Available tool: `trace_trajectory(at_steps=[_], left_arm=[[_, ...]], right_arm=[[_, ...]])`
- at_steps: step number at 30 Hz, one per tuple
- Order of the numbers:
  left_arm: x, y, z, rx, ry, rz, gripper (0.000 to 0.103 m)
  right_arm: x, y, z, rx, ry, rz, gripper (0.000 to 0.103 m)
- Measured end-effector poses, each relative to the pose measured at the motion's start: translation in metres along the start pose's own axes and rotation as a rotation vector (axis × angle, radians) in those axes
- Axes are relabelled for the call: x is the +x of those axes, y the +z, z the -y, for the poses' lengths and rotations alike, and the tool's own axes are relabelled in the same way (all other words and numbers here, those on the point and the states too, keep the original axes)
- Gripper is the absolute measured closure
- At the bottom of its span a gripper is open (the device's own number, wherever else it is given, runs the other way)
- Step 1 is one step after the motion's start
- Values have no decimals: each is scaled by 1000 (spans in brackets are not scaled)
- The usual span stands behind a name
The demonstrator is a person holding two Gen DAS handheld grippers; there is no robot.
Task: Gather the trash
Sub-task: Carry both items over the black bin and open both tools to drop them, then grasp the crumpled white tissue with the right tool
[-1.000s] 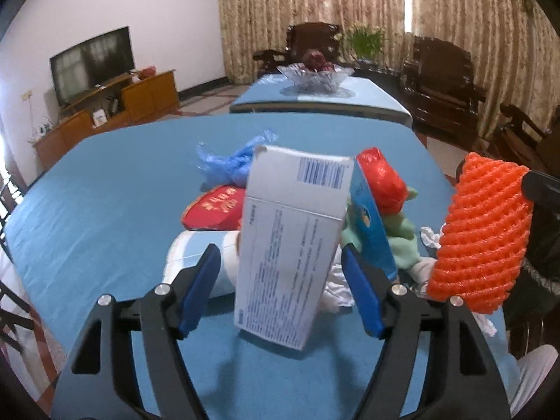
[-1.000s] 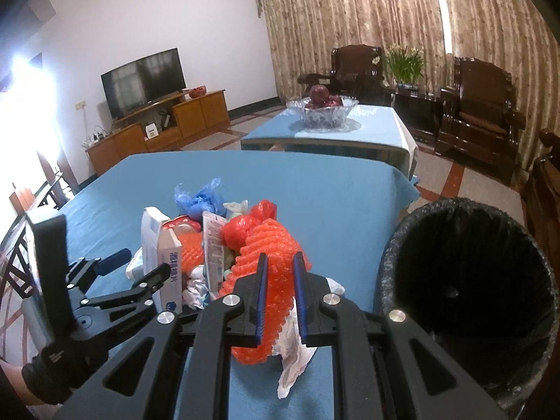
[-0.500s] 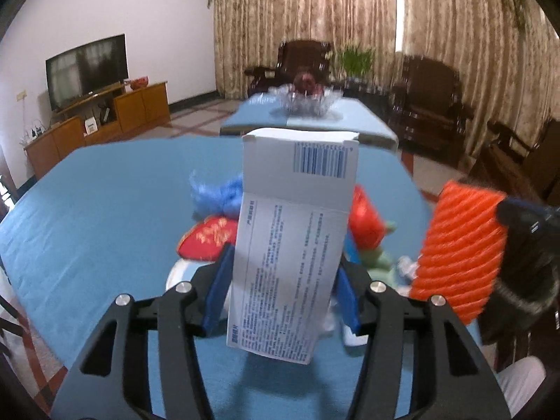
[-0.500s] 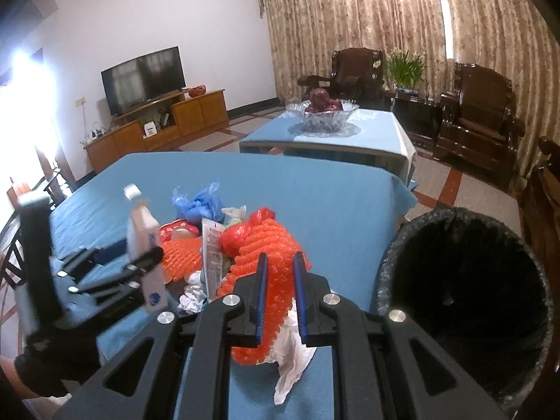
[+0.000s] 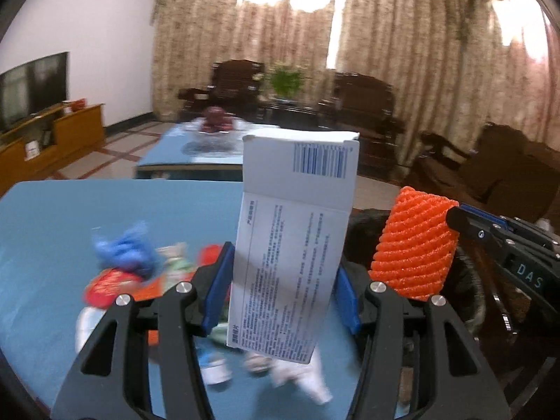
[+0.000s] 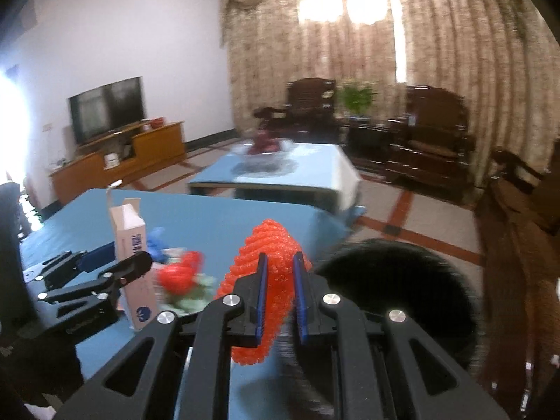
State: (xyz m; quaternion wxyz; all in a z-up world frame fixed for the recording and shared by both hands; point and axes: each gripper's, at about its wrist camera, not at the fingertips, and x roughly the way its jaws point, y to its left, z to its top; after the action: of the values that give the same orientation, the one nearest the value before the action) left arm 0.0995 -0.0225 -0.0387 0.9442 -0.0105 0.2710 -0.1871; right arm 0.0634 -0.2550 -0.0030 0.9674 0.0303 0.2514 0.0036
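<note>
My left gripper (image 5: 280,294) is shut on a white cardboard box (image 5: 297,238) with a barcode, held upright above the blue table (image 5: 70,217). It also shows in the right wrist view (image 6: 134,262). My right gripper (image 6: 280,297) is shut on an orange foam net sleeve (image 6: 266,280), lifted near the table's right edge; the sleeve also shows in the left wrist view (image 5: 413,245). A black-lined trash bin (image 6: 395,290) stands beside the table, just right of the sleeve. A trash pile lies on the table: blue plastic (image 5: 122,248), red wrappers (image 5: 108,283), white tissue (image 5: 304,381).
A second blue table (image 6: 280,171) with a glass fruit bowl (image 6: 262,147) stands behind. Dark wooden armchairs (image 6: 427,140) line the curtained wall. A TV (image 6: 105,108) on a wooden cabinet stands at left.
Both grippers have risen with their loads. The left closed on the box and lifted it off the table. The right carried the orange sleeve up and toward the bin.
</note>
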Motion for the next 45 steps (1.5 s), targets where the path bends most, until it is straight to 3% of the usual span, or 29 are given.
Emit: trace_trajectory(at_steps=[6,12,15,22,28,33,38,42,45], left_arm=[[54,10,63,21,-132,-26,51],[118,8,113,46,-203,-89,50],[144,7,130,65,-231,-127,44],[143,5,111,14,-247,-155,26],[115,8,75,-23,-233,-132,22],[83,9,35,-16,-151,-89,22],[36,-4,-19,25,25,-40,22],[7,-25,-60,42,156,-54,22],[-6,-42,-79,35,212,-78,22]], right_arm=[[11,-12,75,62,-139,-32,89],[31,-26,129,119,-223,-75,85],[38,-36,147,142,-268,-102,72],[33,-42,150,160,-336,-80,19],[33,-38,128,143,-317,-66,14],[30,-34,94,156,-244,-54,14],[33,-34,36,110,-132,-45,14],[36,-39,-21,49,-32,-32,14],[45,-47,-53,34,35,-54,14]])
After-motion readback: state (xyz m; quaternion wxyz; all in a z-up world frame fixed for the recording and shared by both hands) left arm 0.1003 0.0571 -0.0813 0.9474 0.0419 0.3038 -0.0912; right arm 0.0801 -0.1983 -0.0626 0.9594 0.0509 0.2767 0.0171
